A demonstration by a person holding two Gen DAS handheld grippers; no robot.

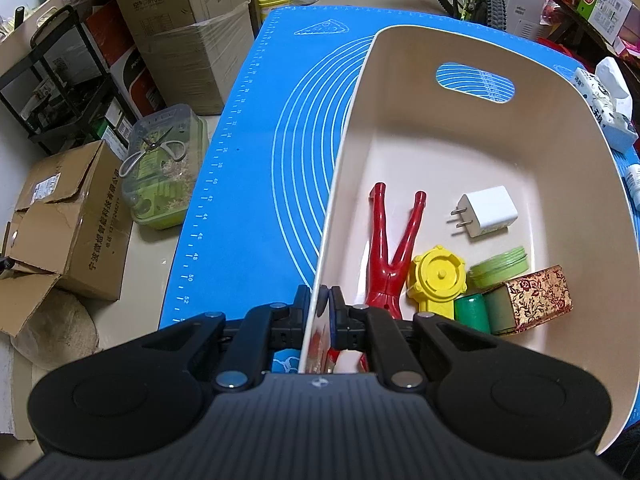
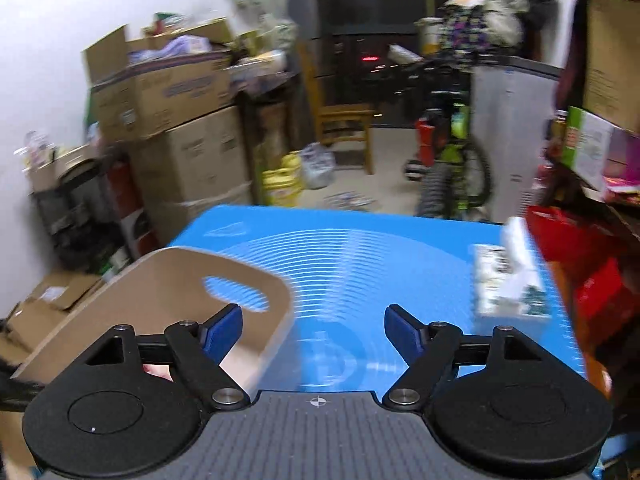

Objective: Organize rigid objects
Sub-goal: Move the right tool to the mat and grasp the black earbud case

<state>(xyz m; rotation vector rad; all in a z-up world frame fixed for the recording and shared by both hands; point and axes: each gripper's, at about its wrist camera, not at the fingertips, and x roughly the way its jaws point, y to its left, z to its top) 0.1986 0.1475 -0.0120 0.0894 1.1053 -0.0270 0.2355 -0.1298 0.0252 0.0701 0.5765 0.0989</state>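
Observation:
A cream plastic bin (image 1: 460, 56) rests on the blue mat (image 1: 256, 160). My left gripper (image 1: 322, 300) is shut on the bin's near left wall. Inside lie a red forked tool (image 1: 390, 252), a white charger plug (image 1: 486, 210), a yellow round part (image 1: 438, 278), a green tin (image 1: 500, 266), a green cylinder (image 1: 474, 312) and a floral red-gold box (image 1: 536, 298). In the right wrist view, blurred, the bin (image 2: 176, 272) sits at lower left. My right gripper (image 2: 313, 330) is open above the mat (image 2: 360, 256) with nothing between its fingers.
A tissue pack (image 2: 508, 280) lies on the mat's right side, the same tissue pack (image 1: 604, 100) showing beyond the bin. Off the table's left edge stand cardboard boxes (image 1: 68, 216), a clear container with scissors (image 1: 164, 168) and a black rack (image 1: 52, 80). A bicycle (image 2: 452, 160) stands behind.

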